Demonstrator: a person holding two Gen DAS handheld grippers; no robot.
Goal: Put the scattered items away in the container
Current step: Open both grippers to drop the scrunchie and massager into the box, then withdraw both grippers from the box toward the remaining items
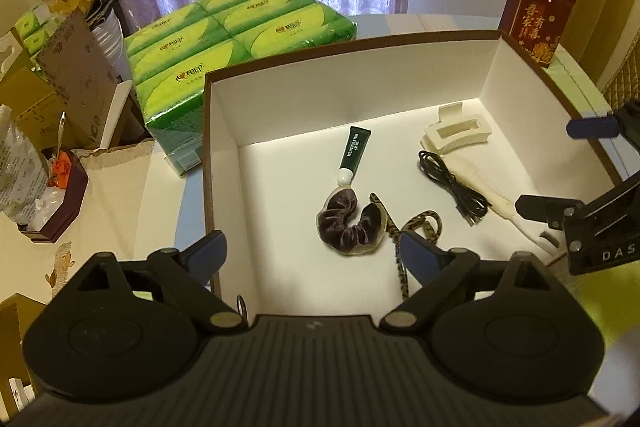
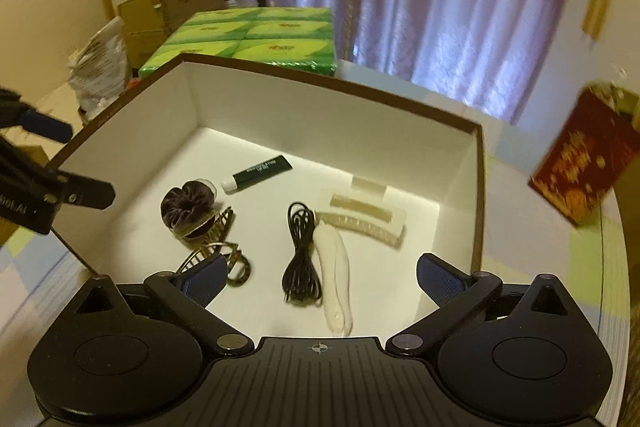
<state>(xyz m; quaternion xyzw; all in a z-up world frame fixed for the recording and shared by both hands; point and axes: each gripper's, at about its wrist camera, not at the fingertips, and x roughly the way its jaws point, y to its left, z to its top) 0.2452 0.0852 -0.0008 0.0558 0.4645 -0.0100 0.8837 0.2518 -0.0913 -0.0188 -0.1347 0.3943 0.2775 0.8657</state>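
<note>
Hovering: both my jaws hang above the box (image 1: 352, 95), spread wide and holding nothing.
Left jaws: my left gripper (image 1: 316, 257) sits over the box's near-left part, released.
Right jaws: my right gripper (image 2: 320, 281) sits over the near-right part, also released; it shows at the right edge of the left view.
Items: scrunchie (image 1: 344, 223), leopard-print clip (image 1: 404, 239), green tube (image 1: 354, 155), black cable (image 2: 302, 259), white handled tool (image 2: 334, 279) and cream claw clip (image 2: 368, 217) all lie on the box floor.
Key relation: the white tool lies just ahead of and below my right jaws, its long axis running away from me, so it lines up between the fingers rather than across them; the cable touches its left side.
Judgement: I see nothing loose on the worktop (image 1: 168, 195) near the box, so tidying looks nearly done.
</note>
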